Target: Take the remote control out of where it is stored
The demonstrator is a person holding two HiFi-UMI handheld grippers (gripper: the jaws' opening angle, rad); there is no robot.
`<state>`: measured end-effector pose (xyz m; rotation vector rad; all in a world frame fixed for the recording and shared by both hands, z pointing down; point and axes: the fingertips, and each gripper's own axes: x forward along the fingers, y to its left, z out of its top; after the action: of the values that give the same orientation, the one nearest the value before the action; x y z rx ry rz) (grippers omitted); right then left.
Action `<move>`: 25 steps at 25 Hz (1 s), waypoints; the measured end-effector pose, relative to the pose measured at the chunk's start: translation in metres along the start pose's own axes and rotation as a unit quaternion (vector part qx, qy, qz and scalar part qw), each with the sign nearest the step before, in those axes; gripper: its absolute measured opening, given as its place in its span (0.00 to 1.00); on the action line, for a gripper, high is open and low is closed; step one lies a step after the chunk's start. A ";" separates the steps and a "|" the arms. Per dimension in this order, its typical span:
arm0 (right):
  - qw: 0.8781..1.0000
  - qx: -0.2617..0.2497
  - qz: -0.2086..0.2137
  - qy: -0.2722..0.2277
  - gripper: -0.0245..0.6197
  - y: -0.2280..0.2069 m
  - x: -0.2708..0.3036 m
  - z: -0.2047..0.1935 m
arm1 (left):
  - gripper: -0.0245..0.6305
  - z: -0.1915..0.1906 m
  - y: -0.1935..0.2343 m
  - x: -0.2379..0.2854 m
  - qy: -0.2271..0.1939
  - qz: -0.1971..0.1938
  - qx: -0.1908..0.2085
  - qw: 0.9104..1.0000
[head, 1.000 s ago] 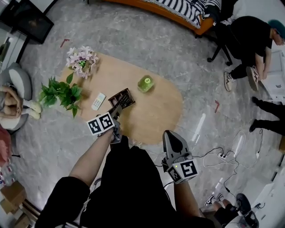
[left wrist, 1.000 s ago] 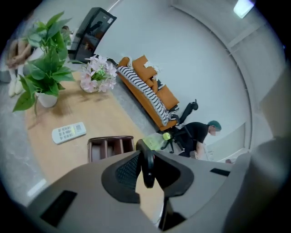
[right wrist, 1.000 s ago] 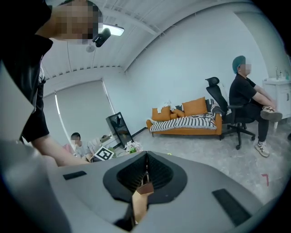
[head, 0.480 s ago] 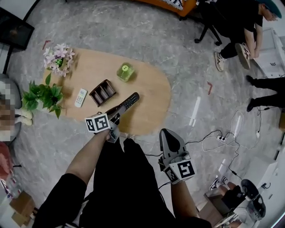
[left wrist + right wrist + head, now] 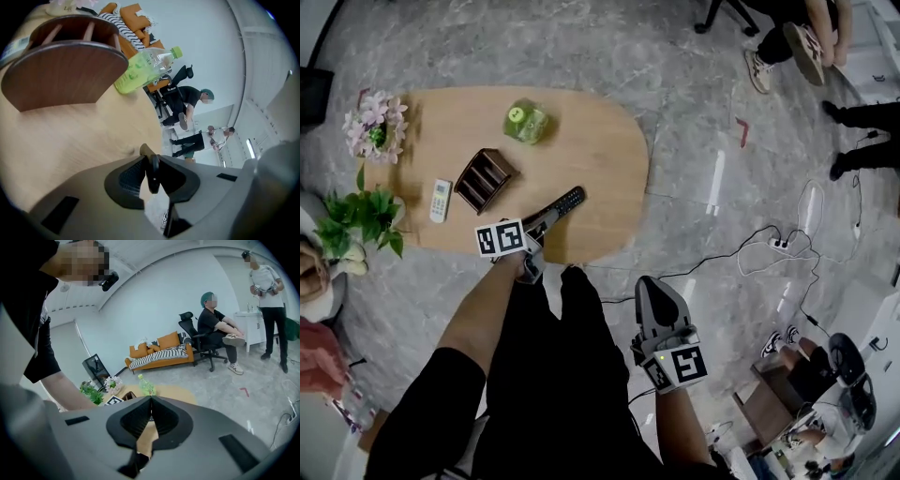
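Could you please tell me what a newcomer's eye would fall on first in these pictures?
The left gripper draws the eye first. It is clamped on a black remote control that juts out over the near part of the oval wooden table. Farther onto the table, up and to the left in the head view, sits the brown wooden holder, with a white remote lying to its left and a green bottle beyond it.

We see bright, even indoor light, soft shadows on the floor (image 5: 694, 112), and both gripper views bending strongly at their dark edges, blurred close up.
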<state>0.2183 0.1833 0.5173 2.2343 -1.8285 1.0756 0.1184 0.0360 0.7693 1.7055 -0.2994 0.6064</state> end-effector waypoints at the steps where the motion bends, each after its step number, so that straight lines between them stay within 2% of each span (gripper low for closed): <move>1: 1.000 0.002 -0.005 0.005 0.05 -0.003 -0.002 -0.005 | 0.15 0.000 0.002 0.003 -0.002 -0.003 -0.004 1.000; 5: 1.000 0.013 -0.017 0.011 0.05 -0.012 0.000 -0.016 | 0.15 0.004 0.009 0.013 -0.013 -0.004 -0.021 1.000; 10: 0.999 0.030 -0.021 -0.003 0.05 -0.011 0.015 -0.015 | 0.15 0.007 0.013 0.022 -0.007 -0.005 -0.003 1.000; 16: 1.000 0.009 -0.026 0.012 0.05 -0.010 0.041 -0.027 | 0.15 0.012 0.033 0.018 -0.023 0.037 0.009 0.999; 20: 0.999 0.019 -0.017 0.029 0.05 -0.006 0.057 -0.040 | 0.16 0.015 0.041 0.018 -0.023 0.055 0.033 0.998; 23: 0.999 0.024 -0.008 0.035 0.05 0.002 0.059 -0.048 | 0.17 0.019 0.042 0.020 -0.021 0.062 0.048 0.997; 25: 0.999 0.024 -0.003 0.048 0.05 0.007 0.058 -0.055 | 0.24 0.019 0.047 0.020 -0.017 0.072 0.053 0.996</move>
<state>0.1892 0.1578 0.5875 2.1708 -1.7757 1.2165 0.1152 0.0092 0.8168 1.8075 -0.4235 0.7102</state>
